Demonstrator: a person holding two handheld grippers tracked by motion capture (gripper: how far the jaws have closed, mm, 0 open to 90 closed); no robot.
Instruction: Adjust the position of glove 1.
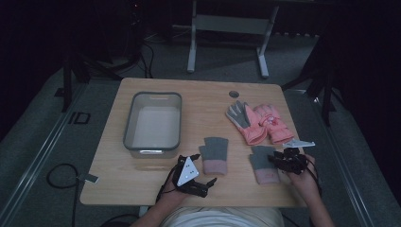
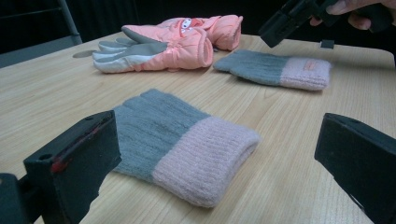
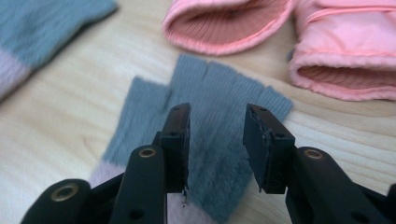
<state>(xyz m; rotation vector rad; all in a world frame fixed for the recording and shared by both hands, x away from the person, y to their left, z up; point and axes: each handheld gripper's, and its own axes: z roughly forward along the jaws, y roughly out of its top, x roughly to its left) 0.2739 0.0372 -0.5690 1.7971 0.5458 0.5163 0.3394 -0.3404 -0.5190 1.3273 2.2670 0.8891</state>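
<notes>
The right tool [image 3: 217,149] hangs over the right mitt [image 3: 219,121], jaws partly apart, gripping nothing. Left of that mitt, the left tool [image 1: 201,182] stands wide on the tabletop [image 1: 142,175].

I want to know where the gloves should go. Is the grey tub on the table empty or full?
Empty. The high view shows the bare pale floor of the tub; all four gloves lie outside it on the table.

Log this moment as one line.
right gripper: open, over right knit glove | left gripper: open, facing left knit glove | bin: empty
</notes>
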